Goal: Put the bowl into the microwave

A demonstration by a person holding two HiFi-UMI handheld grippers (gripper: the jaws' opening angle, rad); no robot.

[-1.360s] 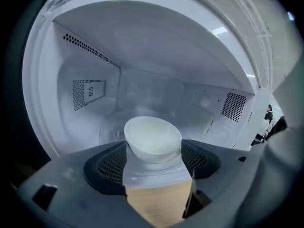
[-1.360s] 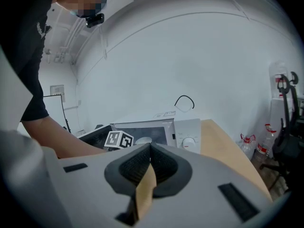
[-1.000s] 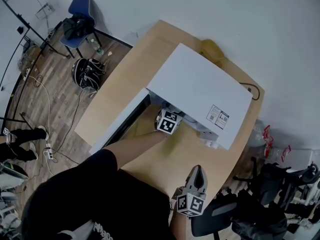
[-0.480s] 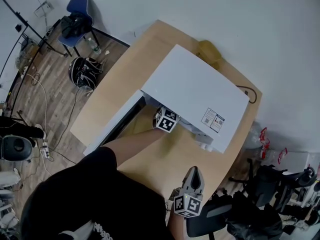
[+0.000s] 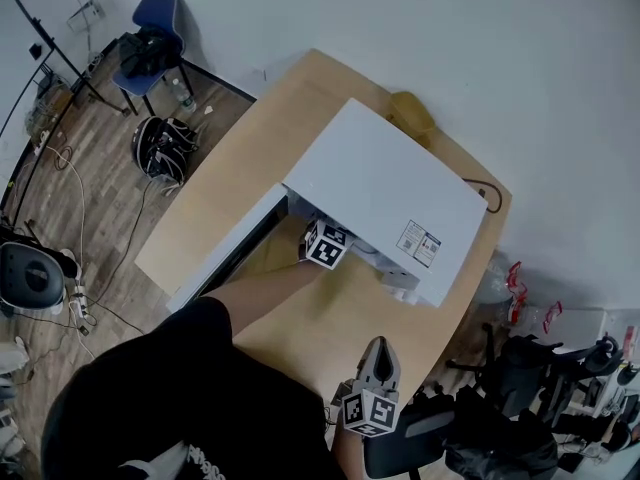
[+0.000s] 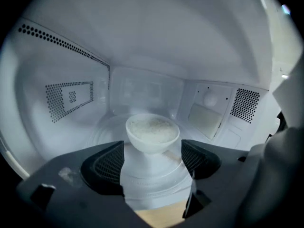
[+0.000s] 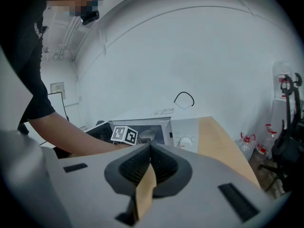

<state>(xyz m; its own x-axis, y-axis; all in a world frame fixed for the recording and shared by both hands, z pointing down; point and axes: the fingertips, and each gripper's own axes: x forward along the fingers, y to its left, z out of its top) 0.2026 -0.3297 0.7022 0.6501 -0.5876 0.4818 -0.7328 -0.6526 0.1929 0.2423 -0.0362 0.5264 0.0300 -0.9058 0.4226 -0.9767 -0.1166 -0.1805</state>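
A white bowl (image 6: pixel 152 133) filled with rice sits on the glass turntable (image 6: pixel 109 129) inside the white microwave (image 5: pixel 385 193). My left gripper (image 6: pixel 153 163) is open just in front of it, one jaw on either side and both short of the bowl. In the head view only its marker cube (image 5: pixel 326 245) shows at the oven's mouth; the jaws are hidden under the housing. The microwave door (image 5: pixel 225 253) hangs open to the left. My right gripper (image 5: pixel 378 350) is shut on nothing near the table's front edge, and in the right gripper view it (image 7: pixel 150 148) faces the microwave's control panel (image 7: pixel 185 136).
The microwave stands on a wooden table (image 5: pixel 230 178). A yellow object (image 5: pixel 412 115) lies behind it, next to a black cable (image 5: pixel 490 193). A black office chair (image 5: pixel 425 430) is close to my right gripper. A blue chair (image 5: pixel 155 28) and a bag (image 5: pixel 160 148) stand on the floor to the left.
The head camera has shifted a little. My left gripper stays at the microwave's mouth and the right one holds its place near the table edge.
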